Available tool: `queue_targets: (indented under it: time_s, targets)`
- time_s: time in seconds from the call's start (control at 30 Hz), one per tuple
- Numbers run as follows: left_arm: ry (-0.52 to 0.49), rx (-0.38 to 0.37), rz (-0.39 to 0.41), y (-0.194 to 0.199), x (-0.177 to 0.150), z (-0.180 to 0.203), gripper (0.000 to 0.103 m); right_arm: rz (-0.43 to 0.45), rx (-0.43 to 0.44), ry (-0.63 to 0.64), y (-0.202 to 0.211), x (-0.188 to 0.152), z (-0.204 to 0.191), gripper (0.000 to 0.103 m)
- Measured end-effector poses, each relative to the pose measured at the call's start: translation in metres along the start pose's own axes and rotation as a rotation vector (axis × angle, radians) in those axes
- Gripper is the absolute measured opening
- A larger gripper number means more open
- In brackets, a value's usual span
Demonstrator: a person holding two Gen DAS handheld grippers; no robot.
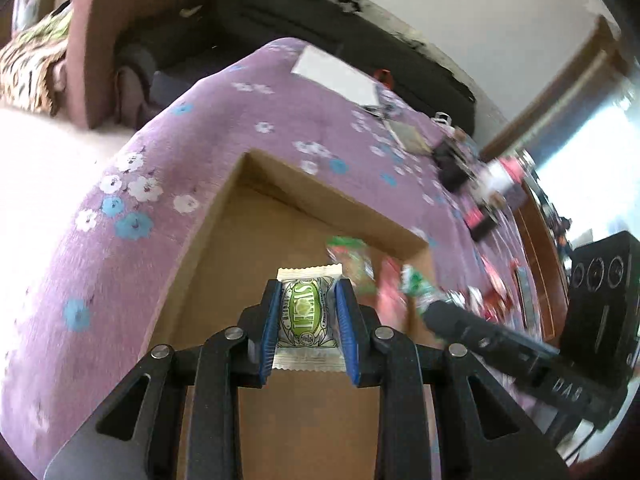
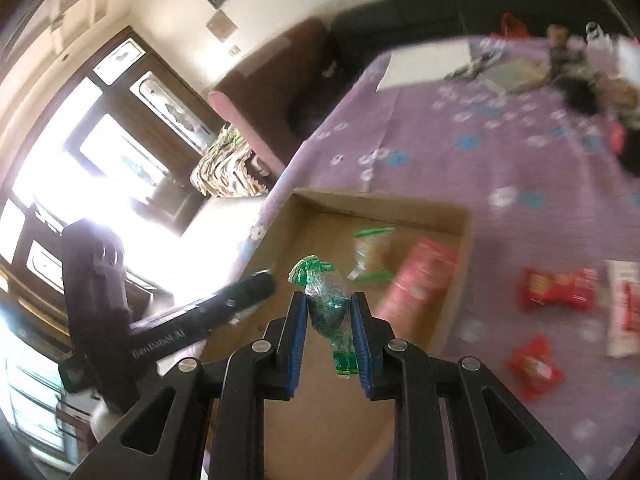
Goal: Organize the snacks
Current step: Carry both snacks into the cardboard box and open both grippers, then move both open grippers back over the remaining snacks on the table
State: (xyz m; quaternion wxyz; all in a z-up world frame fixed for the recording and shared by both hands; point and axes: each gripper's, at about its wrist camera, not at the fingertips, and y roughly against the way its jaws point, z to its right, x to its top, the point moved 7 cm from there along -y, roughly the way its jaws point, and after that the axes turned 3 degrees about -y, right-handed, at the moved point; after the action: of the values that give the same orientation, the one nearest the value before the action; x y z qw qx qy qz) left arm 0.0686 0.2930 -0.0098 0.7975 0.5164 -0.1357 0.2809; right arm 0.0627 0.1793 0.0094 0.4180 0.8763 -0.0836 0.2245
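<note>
My left gripper (image 1: 307, 296) is shut on a small silver packet with a green label (image 1: 307, 312), held above the open cardboard box (image 1: 280, 184). My right gripper (image 2: 329, 304) is shut on a green twist-wrapped candy (image 2: 326, 304), also over the cardboard box (image 2: 380, 204). Inside the box lie a green-topped snack bag (image 2: 370, 252) and a pink-red pack (image 2: 416, 284). In the left wrist view the right gripper (image 1: 436, 308) reaches in from the right with the green candy (image 1: 416, 286) at its tip. The left gripper's arm (image 2: 224, 308) shows at the left of the right wrist view.
The box stands on a purple flowered cloth (image 1: 132, 208). Red snack packs (image 2: 558, 290) and a white-red pack (image 2: 624, 308) lie on the cloth right of the box. White paper (image 1: 336, 76) and dark clutter (image 1: 452, 164) sit at the far end. A dark sofa (image 1: 280, 12) runs behind.
</note>
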Motion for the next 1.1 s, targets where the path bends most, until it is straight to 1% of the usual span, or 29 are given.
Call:
queue_targets:
  time_s: [0.1,0.13,0.23,0.27,0.33,0.4,0.43,0.47,0.5,0.6,0.67,0.73,0.77,0.83,0.9,1.0,1.07,1.1]
  targets:
    - [0.038,0.003,-0.008,-0.012,0.010,-0.016,0.025,-0.028,-0.013,-0.038,-0.036,0.009,0.000,0.022]
    - [0.052,0.011,-0.013,-0.017,0.012,-0.021,0.025,-0.034,-0.017,-0.048,-0.044,0.011,0.002,0.022]
    - [0.059,0.047,0.009,-0.018,0.017,-0.030,0.025,-0.046,-0.033,-0.077,-0.063,0.015,0.008,0.022]
    - [0.068,0.046,0.011,-0.018,0.018,-0.031,0.026,-0.048,-0.036,-0.084,-0.068,0.016,0.010,0.022]
    - [0.082,0.033,0.014,-0.018,0.020,-0.033,0.034,-0.050,-0.029,-0.093,-0.074,0.017,0.012,0.026]
    - [0.085,0.022,0.012,-0.018,0.019,-0.033,0.037,-0.051,-0.019,-0.099,-0.074,0.018,0.012,0.027]
    - [0.083,0.027,0.013,-0.017,0.019,-0.033,0.037,-0.045,-0.018,-0.094,-0.072,0.019,0.011,0.032]
    - [0.080,0.036,0.016,-0.015,0.018,-0.032,0.037,-0.031,-0.022,-0.082,-0.068,0.020,0.009,0.036]
    - [0.078,0.040,0.018,-0.013,0.018,-0.032,0.037,-0.015,-0.028,-0.067,-0.062,0.022,0.007,0.041]
    - [0.075,0.039,0.026,-0.002,0.014,-0.026,0.037,0.020,-0.040,-0.037,-0.043,0.023,0.002,0.042]
    - [0.063,0.053,0.034,0.009,0.009,-0.020,0.037,0.044,-0.036,-0.026,-0.026,0.022,0.003,0.042]
    - [0.039,0.057,0.046,0.023,0.003,-0.008,0.037,0.067,-0.039,-0.023,-0.008,0.019,0.009,0.042]
    - [0.026,0.056,0.051,0.029,0.000,-0.001,0.039,0.077,-0.038,-0.022,0.003,0.016,0.014,0.042]
    - [-0.004,0.041,0.063,0.043,-0.009,0.019,0.058,0.093,-0.040,-0.027,0.023,0.011,0.026,0.042]
    - [-0.032,0.019,0.073,0.054,-0.019,0.040,0.064,0.115,-0.057,-0.031,0.049,0.001,0.044,0.042]
    - [-0.084,-0.040,0.046,0.063,-0.040,0.079,0.065,0.142,-0.094,-0.042,0.088,-0.014,0.075,0.043]
    - [-0.110,-0.067,0.023,0.062,-0.054,0.101,0.070,0.154,-0.122,-0.058,0.112,-0.026,0.099,0.046]
    - [-0.132,-0.080,0.007,0.059,-0.064,0.116,0.073,0.158,-0.140,-0.071,0.126,-0.034,0.114,0.049]
